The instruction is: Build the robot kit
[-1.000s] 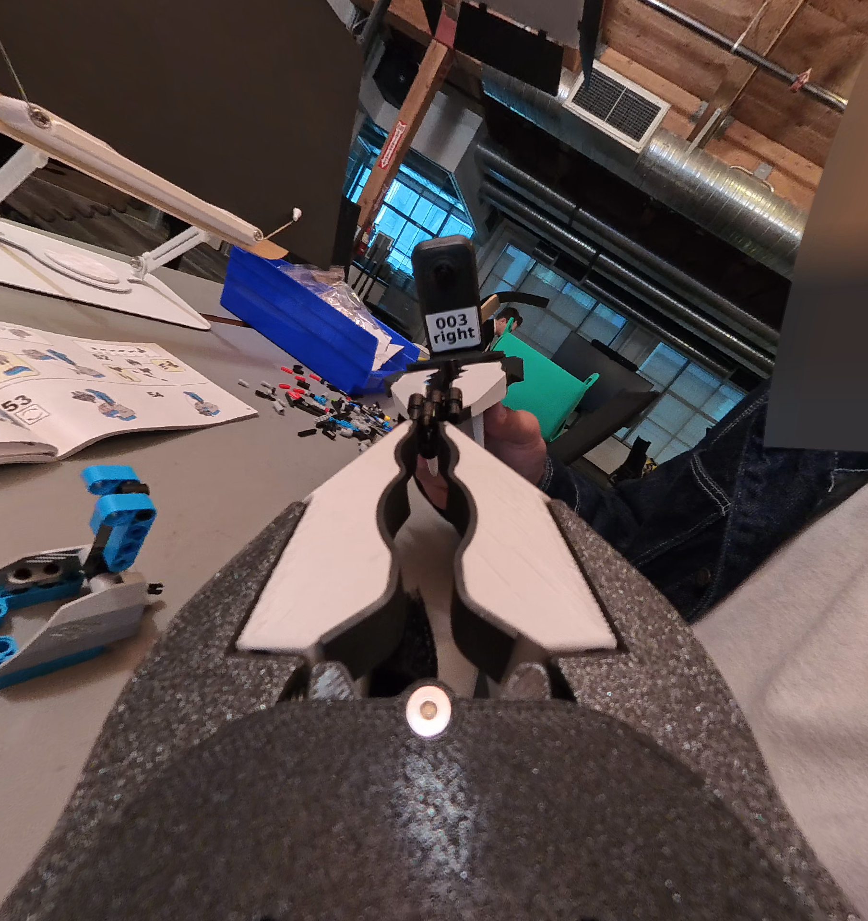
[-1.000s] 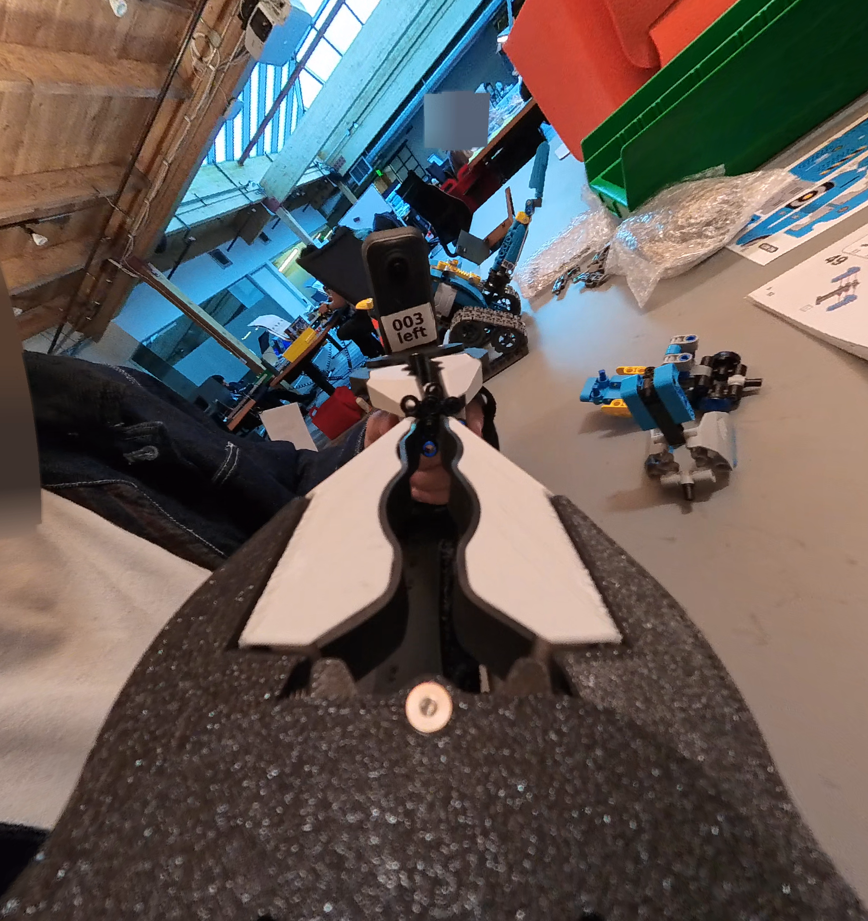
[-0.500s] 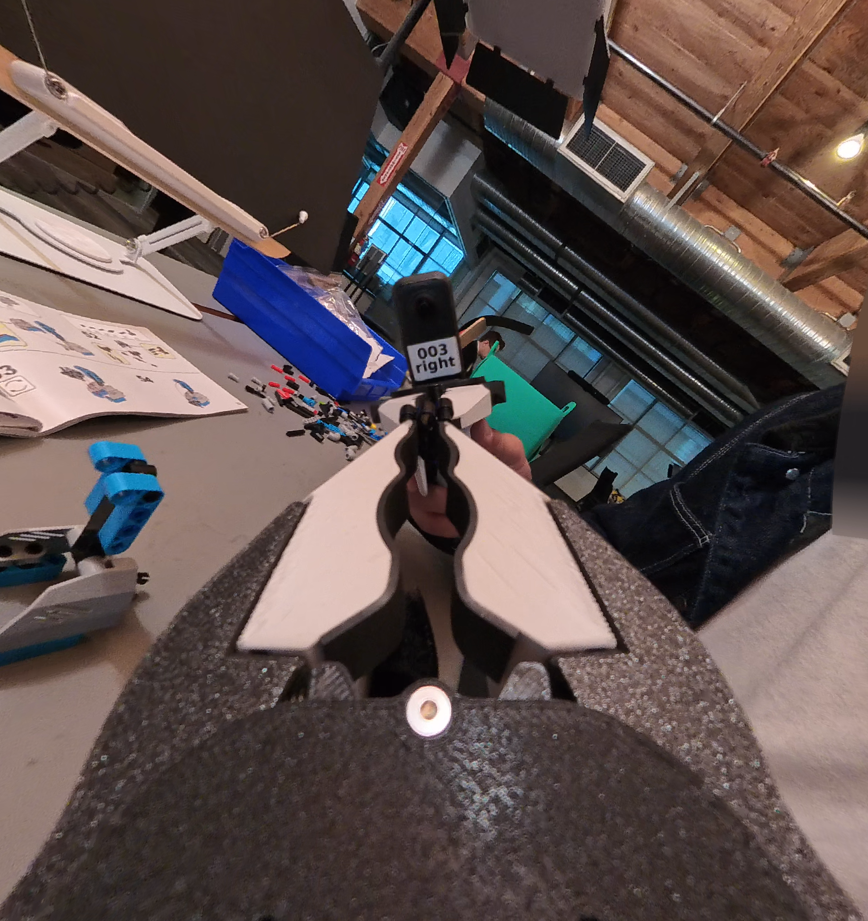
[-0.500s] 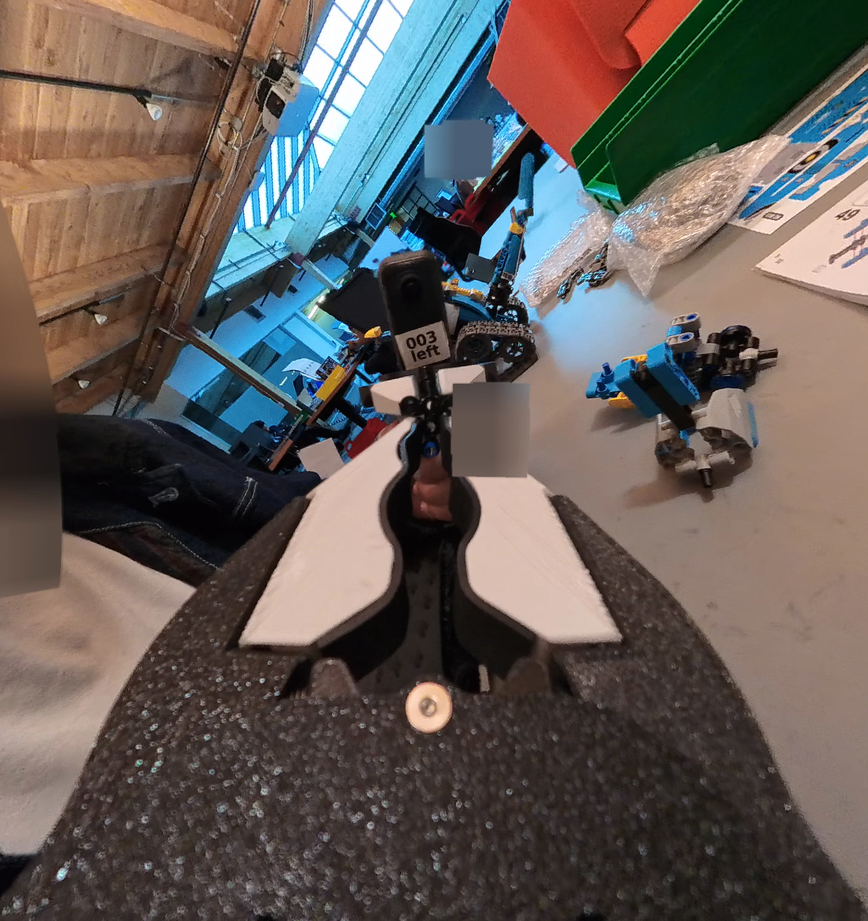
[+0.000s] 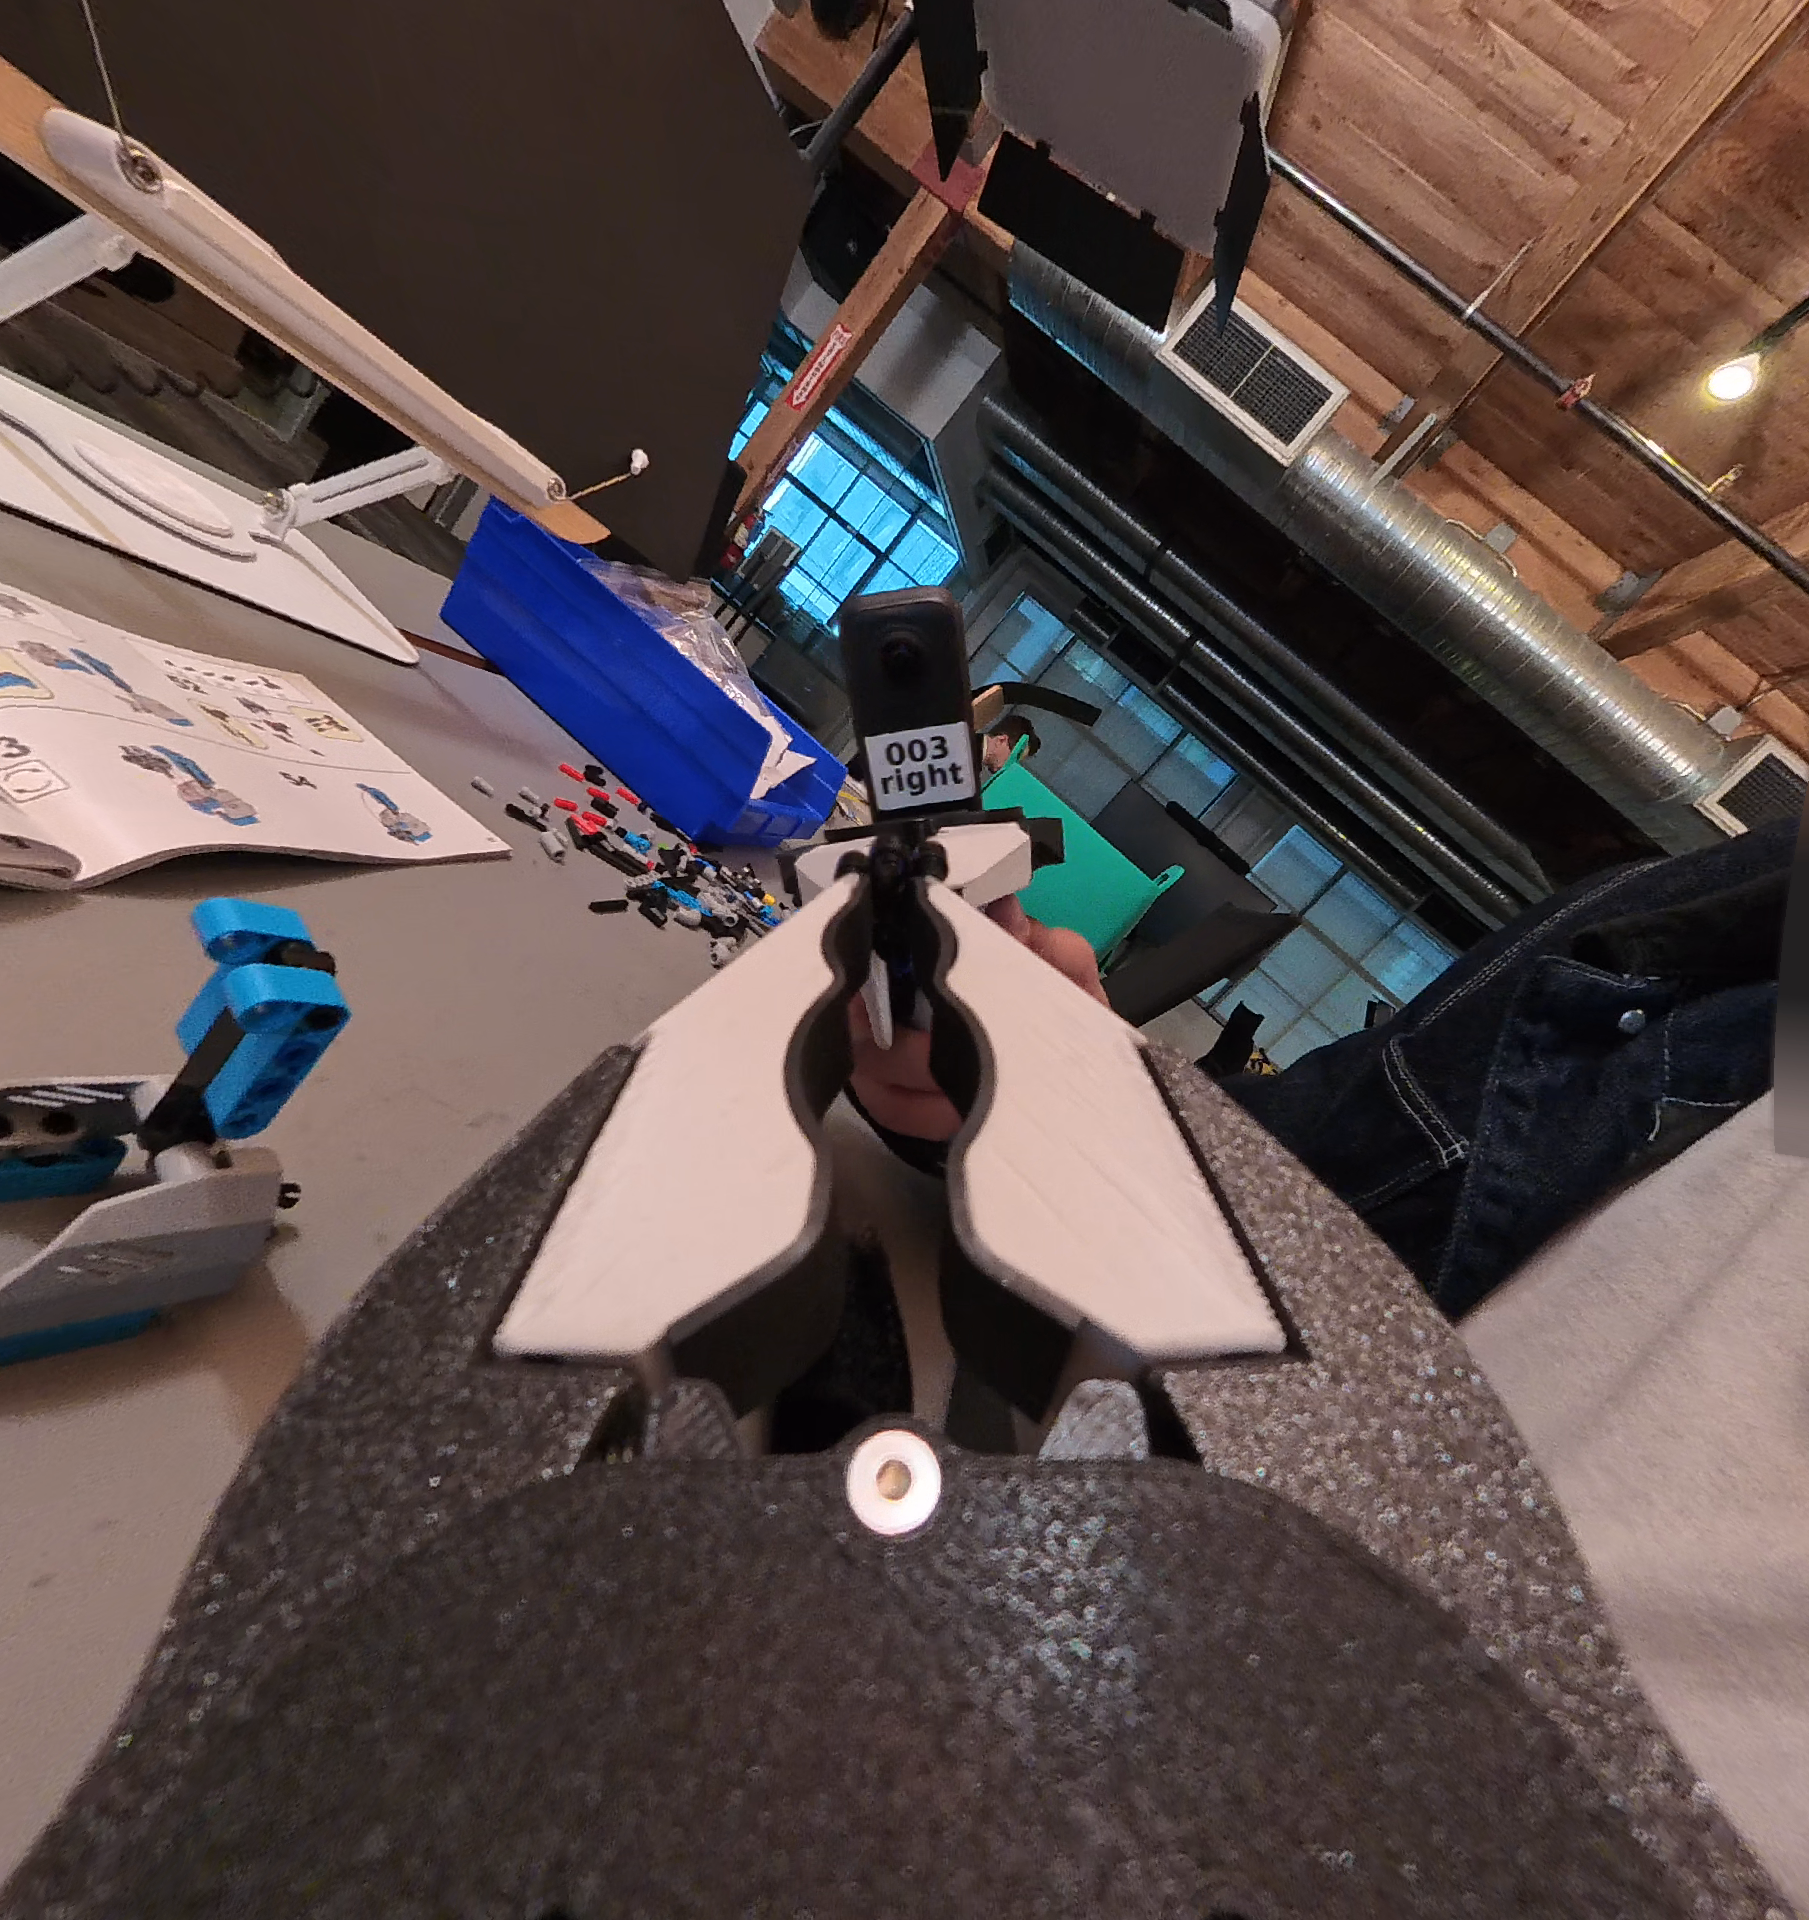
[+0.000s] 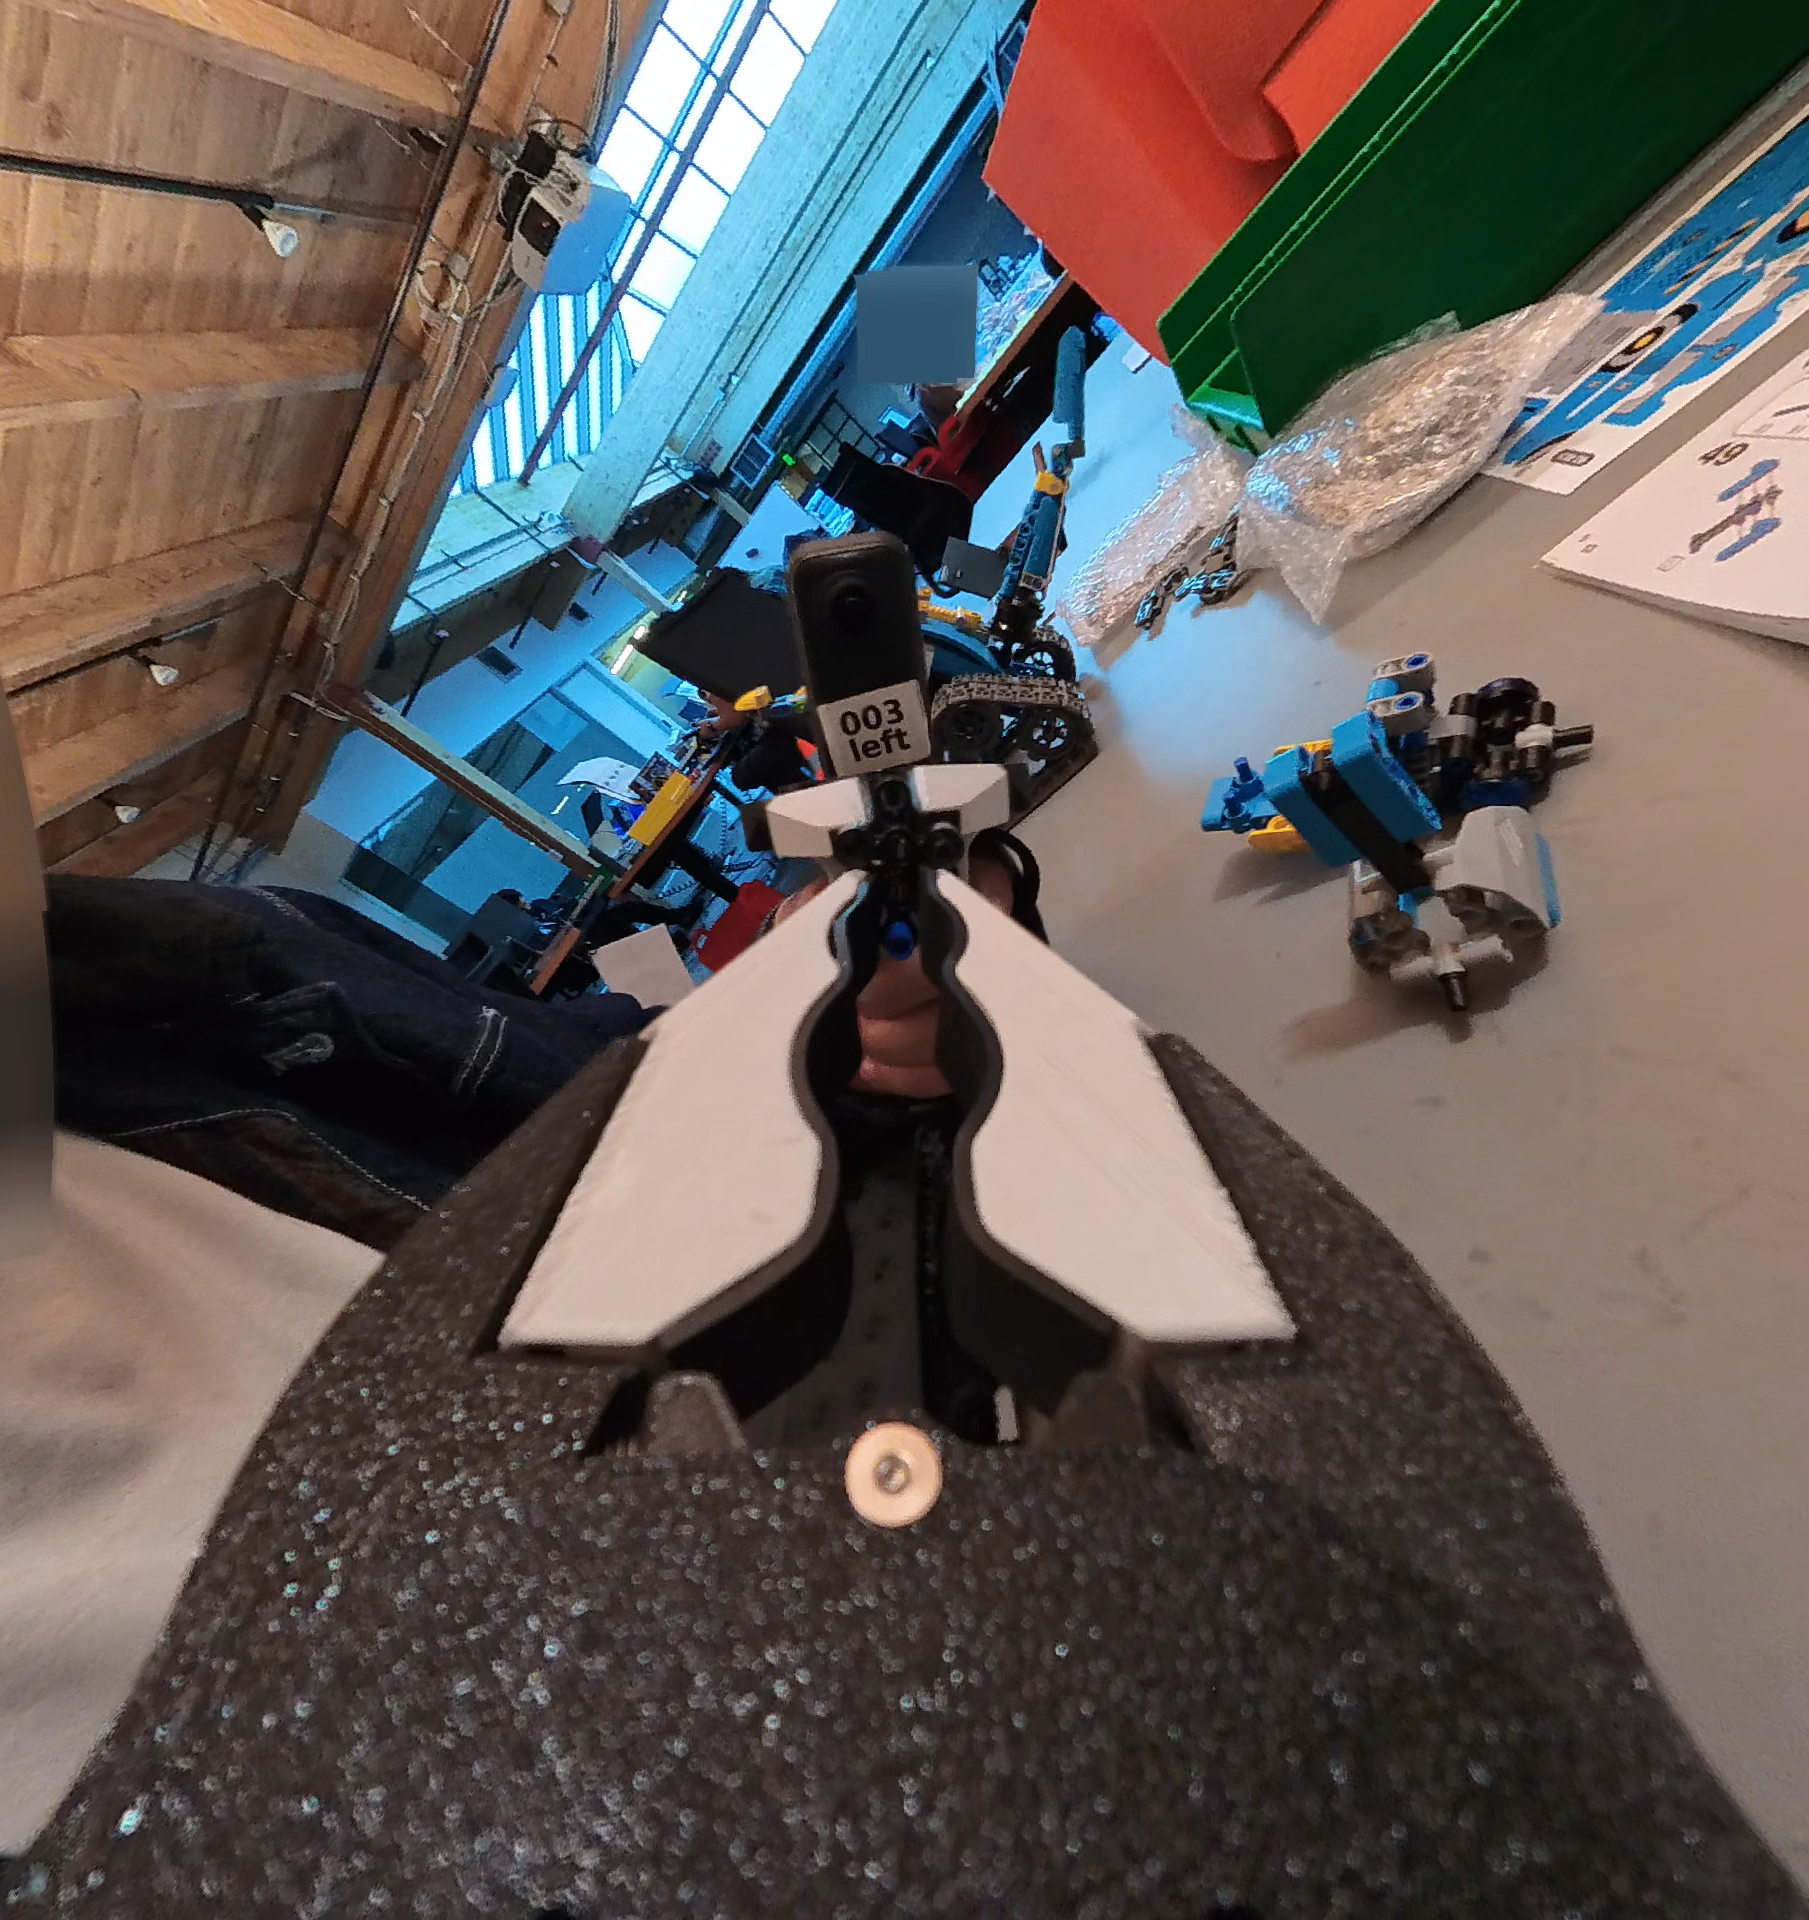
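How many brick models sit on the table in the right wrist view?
2: a blue-grey model on the table at right, and a tracked vehicle behind the left gripper. Others may be hidden.

Left tongs (image 5: pixel 895 899): raised off the counter, pointing straight at the other pair; white fingers (image 5: pixel 713 1132) drawn close, pinching a small dark piece at the tips.
Right tongs (image 6: pixel 895 894): raised likewise, tip to tip with the left pair; white fingers (image 6: pixel 1087 1132) drawn close on the same small dark piece.
Left hand (image 6: pixel 895 1023): wrapped round the left handle, seen behind the meeting tips.
Right hand (image 5: pixel 905 1075): wrapped round the right handle.
Arms: dark denim sleeves (image 5: pixel 1523 1049) on both, elbows out toward the body.
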A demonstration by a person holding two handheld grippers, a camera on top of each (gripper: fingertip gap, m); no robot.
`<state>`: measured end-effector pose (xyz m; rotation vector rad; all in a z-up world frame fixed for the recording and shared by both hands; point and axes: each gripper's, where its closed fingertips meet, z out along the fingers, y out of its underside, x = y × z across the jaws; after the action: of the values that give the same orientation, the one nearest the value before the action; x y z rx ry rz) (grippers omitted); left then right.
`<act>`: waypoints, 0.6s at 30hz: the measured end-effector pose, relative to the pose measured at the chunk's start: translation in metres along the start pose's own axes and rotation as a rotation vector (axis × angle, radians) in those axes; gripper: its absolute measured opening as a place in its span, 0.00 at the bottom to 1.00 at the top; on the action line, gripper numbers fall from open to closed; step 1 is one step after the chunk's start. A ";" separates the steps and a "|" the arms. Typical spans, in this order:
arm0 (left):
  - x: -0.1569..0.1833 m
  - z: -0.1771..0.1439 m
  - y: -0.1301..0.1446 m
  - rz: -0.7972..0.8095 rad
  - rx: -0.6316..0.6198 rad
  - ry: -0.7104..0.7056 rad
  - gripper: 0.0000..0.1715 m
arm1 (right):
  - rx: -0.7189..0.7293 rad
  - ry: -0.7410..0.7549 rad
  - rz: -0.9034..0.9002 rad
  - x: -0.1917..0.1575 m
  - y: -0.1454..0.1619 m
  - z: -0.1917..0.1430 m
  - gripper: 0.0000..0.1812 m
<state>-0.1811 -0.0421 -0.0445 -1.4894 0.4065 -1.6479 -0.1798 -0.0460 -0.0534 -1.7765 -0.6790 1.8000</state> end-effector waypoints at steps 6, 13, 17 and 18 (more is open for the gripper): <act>0.000 0.000 -0.002 0.050 0.012 -0.032 0.04 | 0.046 -0.053 0.112 0.000 0.000 0.002 0.03; 0.004 0.002 -0.002 0.180 0.012 -0.082 0.04 | 0.069 -0.113 0.188 -0.005 -0.002 0.001 0.03; 0.006 0.002 0.000 0.180 0.004 -0.074 0.04 | 0.048 -0.114 0.165 -0.005 0.000 0.000 0.03; 0.009 0.002 -0.001 0.178 0.009 -0.057 0.04 | 0.042 -0.113 0.142 -0.008 -0.001 0.001 0.03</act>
<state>-0.1791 -0.0475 -0.0373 -1.4468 0.4853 -1.4629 -0.1803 -0.0508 -0.0473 -1.7451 -0.5661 2.0065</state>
